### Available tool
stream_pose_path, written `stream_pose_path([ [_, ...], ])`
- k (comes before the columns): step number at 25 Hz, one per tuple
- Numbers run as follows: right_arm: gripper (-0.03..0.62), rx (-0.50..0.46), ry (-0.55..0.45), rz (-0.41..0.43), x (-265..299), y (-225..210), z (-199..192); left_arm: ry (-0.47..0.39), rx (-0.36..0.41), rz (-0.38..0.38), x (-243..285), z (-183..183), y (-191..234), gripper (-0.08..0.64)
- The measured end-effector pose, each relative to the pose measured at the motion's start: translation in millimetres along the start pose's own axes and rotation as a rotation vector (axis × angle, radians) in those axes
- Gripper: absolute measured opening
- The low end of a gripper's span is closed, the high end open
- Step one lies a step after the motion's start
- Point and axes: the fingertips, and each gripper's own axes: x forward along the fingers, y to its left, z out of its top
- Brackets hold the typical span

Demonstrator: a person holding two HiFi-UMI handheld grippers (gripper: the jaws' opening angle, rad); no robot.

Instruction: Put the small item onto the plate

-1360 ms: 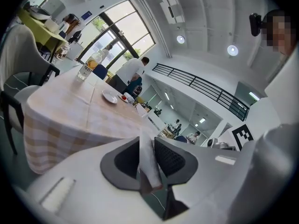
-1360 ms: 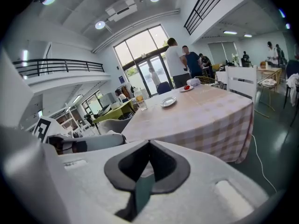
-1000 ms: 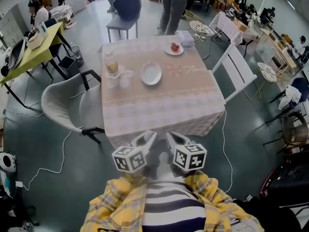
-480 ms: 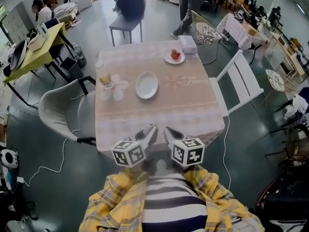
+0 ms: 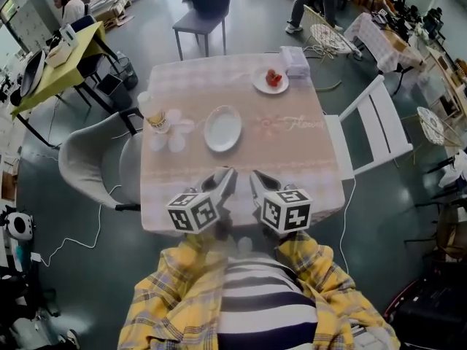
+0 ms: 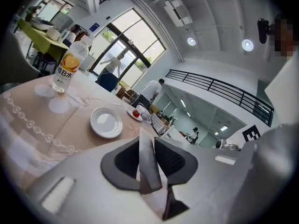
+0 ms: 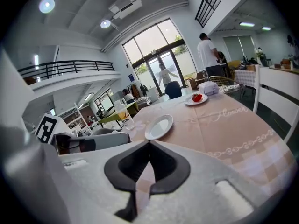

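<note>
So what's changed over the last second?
The left gripper and right gripper moved forward, side by side, to the near edge of the table; neither took hold of anything. The empty plate, the bottle and the red item on its small plate stayed where they were.

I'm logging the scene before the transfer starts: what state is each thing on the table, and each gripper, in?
white plate: empty, right way up.
red item: lying on the small plate, not yet moved.
bottle: upright.
left gripper: empty, jaws slightly apart.
right gripper: empty, jaw tips together.
</note>
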Motion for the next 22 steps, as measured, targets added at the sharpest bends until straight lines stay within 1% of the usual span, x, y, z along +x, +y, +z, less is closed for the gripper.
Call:
stream_pose_path([
  [4,0.002,0.002,0.019,0.007,20,-2,11,0.001,-0.014,0.023,15,16,16,0.075],
  [14,0.002,0.001,0.065,0.001,76,-14,38,-0.004,-0.033,0.038,60,54,51,0.074],
  [18,0.002,-0.019,0.077,-0.008,98,-16,49,-0.009,-0.049,0.051,77,65,65,0.074],
  [22,0.001,-0.01,0.093,-0.012,114,-21,52,-0.001,-0.063,0.063,90,69,78,0.074],
])
